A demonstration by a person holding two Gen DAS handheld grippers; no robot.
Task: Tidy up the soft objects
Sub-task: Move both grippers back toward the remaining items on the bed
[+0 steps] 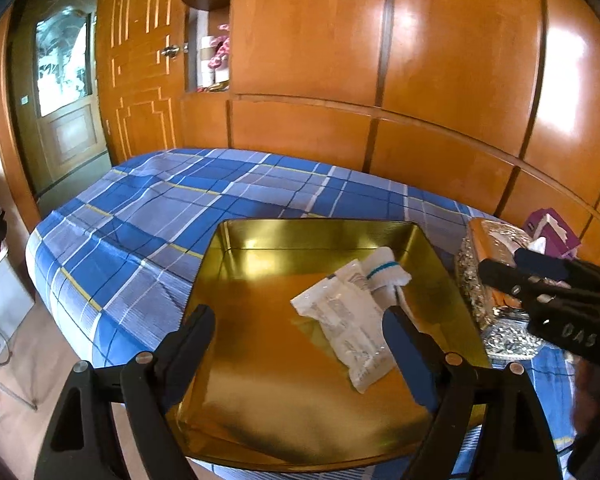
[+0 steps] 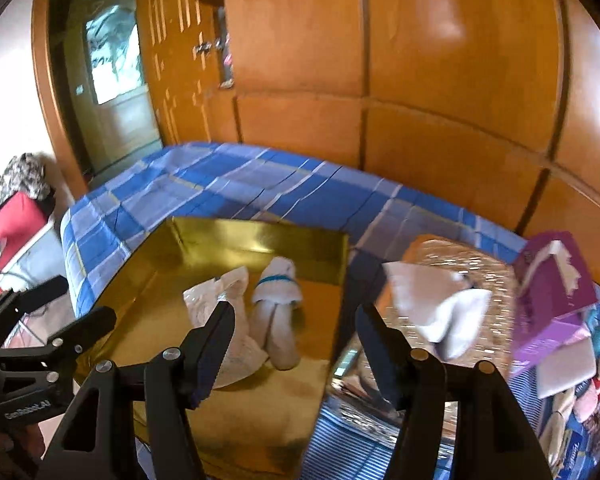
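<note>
left gripper [image 1: 300, 344] fingers wide | right gripper [image 2: 296, 336] fingers apart, empty | packet [image 1: 342, 320] between left fingers, untouched

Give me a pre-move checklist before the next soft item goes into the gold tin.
1. Left gripper open, nothing between its fingers: ok.
2. Right gripper open, nothing held: ok.
3. Gold tin sits on the plaid bedspread, bare floor space left inside: ok.
4. Rolled white sock and white plastic packet already lie in the tin: ok.
5. Next item, the white tissue on the glittery box, clear to grasp: ok.
6. Whether that tissue is loose or stuck in the box: cannot tell.
</note>
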